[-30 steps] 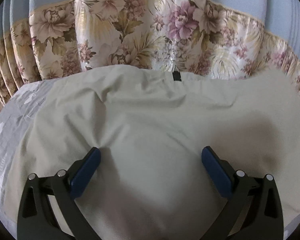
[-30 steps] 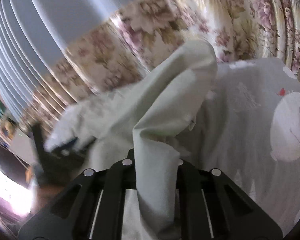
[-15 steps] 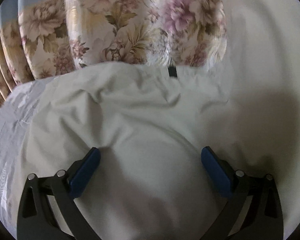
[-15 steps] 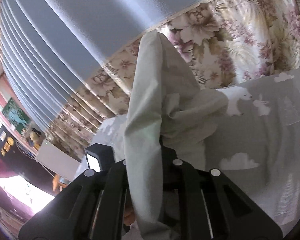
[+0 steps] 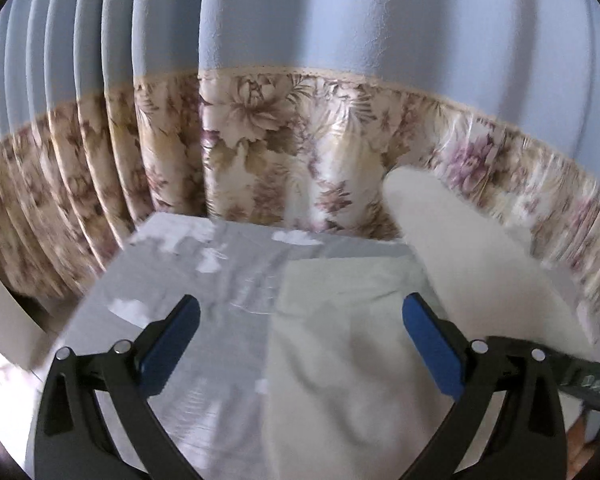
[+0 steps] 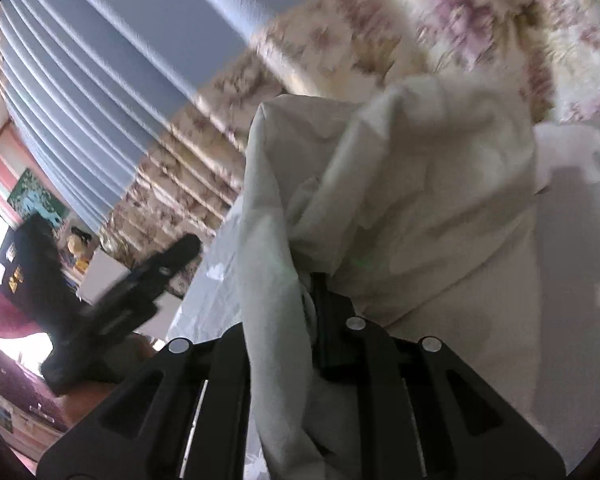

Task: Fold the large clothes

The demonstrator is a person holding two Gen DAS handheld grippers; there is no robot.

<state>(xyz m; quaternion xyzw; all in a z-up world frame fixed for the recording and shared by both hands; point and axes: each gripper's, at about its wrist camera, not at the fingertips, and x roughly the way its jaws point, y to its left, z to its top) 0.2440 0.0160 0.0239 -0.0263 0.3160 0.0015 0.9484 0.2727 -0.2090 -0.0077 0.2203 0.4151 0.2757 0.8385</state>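
Note:
A large pale cream garment (image 5: 352, 344) lies on the grey printed bed sheet (image 5: 203, 280); its left edge runs up the middle of the left wrist view. A lifted fold of the garment (image 5: 472, 256) rises at the right. My left gripper (image 5: 300, 336) is open and empty, held above the garment's left edge. My right gripper (image 6: 312, 300) is shut on a bunch of the garment (image 6: 400, 184) and holds it up off the bed. The left gripper also shows in the right wrist view (image 6: 139, 280), at the left.
A curtain, blue above with a floral band (image 5: 283, 148) below, hangs right behind the bed. The bed's left edge (image 5: 99, 280) drops to the floor. A room with a dark figure and bright window (image 6: 19, 264) lies to the left.
My left gripper has pulled back and swung left, off the garment's middle to its left edge. My right gripper has carried the held cloth over leftward, laying a fold on the garment.

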